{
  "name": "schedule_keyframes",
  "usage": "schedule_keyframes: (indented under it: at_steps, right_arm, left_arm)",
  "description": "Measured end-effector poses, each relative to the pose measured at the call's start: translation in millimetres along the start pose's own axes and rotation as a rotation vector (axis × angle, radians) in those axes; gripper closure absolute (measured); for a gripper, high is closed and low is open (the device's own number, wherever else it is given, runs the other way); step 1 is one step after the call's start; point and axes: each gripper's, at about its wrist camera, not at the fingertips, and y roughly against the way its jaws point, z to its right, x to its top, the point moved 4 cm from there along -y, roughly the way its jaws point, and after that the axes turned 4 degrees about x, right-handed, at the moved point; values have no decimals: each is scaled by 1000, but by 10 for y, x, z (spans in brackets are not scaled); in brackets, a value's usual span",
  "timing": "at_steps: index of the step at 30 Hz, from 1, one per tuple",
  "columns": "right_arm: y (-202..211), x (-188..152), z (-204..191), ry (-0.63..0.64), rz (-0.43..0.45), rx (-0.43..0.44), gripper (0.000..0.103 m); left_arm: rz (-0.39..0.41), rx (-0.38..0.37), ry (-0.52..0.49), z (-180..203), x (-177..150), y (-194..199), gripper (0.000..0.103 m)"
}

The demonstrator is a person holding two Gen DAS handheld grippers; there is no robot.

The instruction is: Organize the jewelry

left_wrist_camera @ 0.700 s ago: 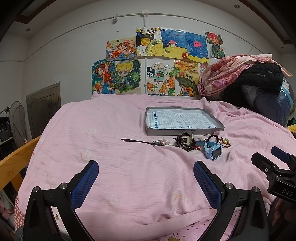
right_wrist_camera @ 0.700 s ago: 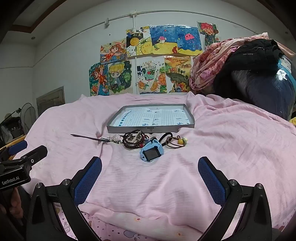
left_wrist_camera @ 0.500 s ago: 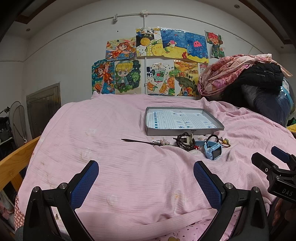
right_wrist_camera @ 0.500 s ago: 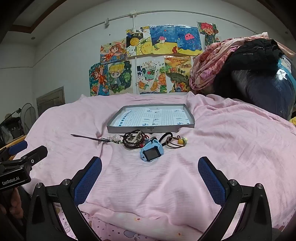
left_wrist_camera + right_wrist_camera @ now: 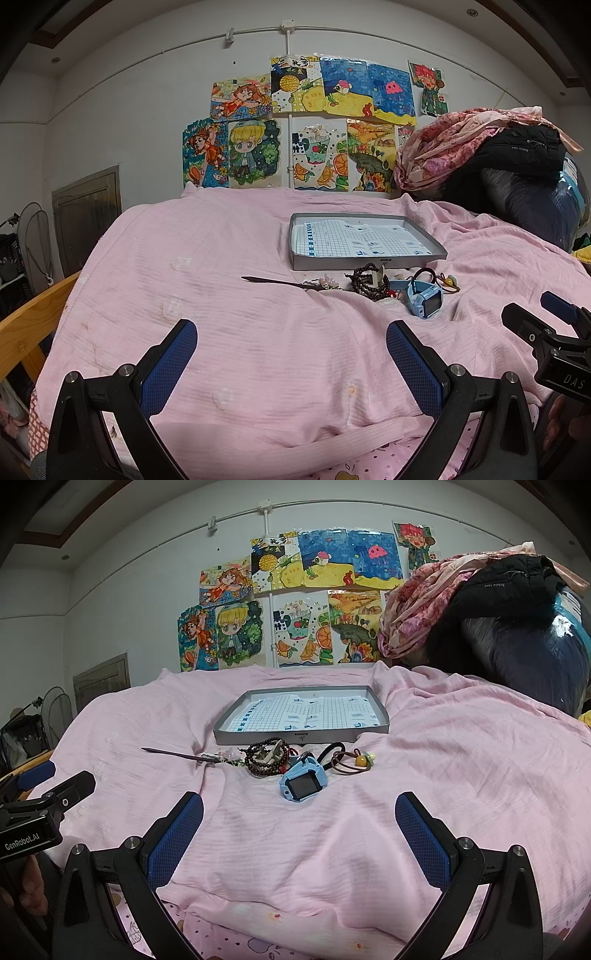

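Note:
A shallow grey tray [image 5: 369,258] [image 5: 301,735] lined with gridded paper lies on the pink bedspread. Just in front of it sit a dark hair stick with a flower end [image 5: 280,283] [image 5: 177,755], a dark bead bracelet [image 5: 364,282] [image 5: 264,762], a light blue watch [image 5: 424,301] [image 5: 303,781] and brown hair ties with a yellow bead [image 5: 441,278] [image 5: 351,760]. My left gripper [image 5: 291,347] is open near the bed's front edge, well short of the items. My right gripper [image 5: 299,821] is open too, closer to the watch, holding nothing.
A pile of clothes and a dark bag [image 5: 509,177] [image 5: 498,627] rises at the back right. Drawings [image 5: 306,125] cover the wall behind. A wooden bed rail [image 5: 26,328] runs at the left. The other gripper shows at each view's edge.

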Motion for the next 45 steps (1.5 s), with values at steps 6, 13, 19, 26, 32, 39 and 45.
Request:
schedule_keyframes:
  at_steps: [6,13,19,26,32,39,45]
  right_arm:
    - [-4,0,4,-1,0,0,1]
    - [-16,-44,-42,-2,0,0,1]
    - [-8,-28,-22,-3,-1,0,1]
    - [-11,-34,-23,-5,-2,1,1]
    - [3,-12,-10,-6,-3,2,1]
    - [-135,-159,-32,-37,-65,6,1]
    - [-186,-201,-1,-80,-129,-28,1]
  left_arm:
    - [0,0,0,0,-1,0,0]
    - [0,0,-1,2,0,-1,0]
    - [0,0,-1,3,-1,0,0]
    - [0,0,-2,3,-1,1,0]
    - [-2,0,-3,4,-2,-1,0]
    - [-55,13,-3,62,-56,-61,0]
    - [-112,8,-10,77,-169,-194,0]
